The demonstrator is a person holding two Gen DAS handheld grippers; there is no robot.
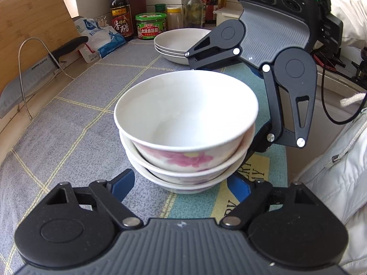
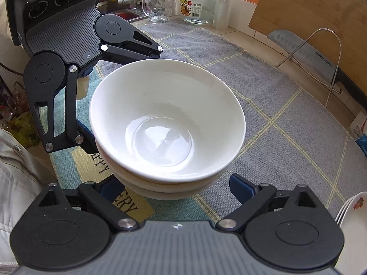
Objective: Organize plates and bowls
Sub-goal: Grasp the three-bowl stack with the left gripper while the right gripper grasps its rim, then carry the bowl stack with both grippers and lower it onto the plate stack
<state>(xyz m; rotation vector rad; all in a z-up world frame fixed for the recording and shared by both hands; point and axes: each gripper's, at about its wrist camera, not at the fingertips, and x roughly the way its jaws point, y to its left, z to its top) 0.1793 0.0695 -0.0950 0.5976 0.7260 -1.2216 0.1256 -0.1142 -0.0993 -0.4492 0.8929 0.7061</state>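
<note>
A stack of three white bowls (image 1: 185,123) with pink flowers on their sides stands on the grey checked mat (image 1: 68,126). My left gripper (image 1: 180,183) is low at the near side of the stack. Its blue pads (image 1: 122,183) flank the bottom bowl with a gap on the left, so it is open. From the opposite side my right gripper (image 2: 177,185) straddles the same stack of bowls (image 2: 167,123). It is open too, and its right pad (image 2: 243,188) stands clear of the bowls. Shallow white plates (image 1: 181,43) are stacked behind.
A cleaver in a wire rack (image 1: 29,78) leans on a wooden cutting board (image 1: 29,23) at the left. Sauce bottles (image 1: 120,9) and jars line the back wall. A glass mug (image 2: 157,6) stands near the sink. A person's white sleeve (image 1: 339,160) is at the right.
</note>
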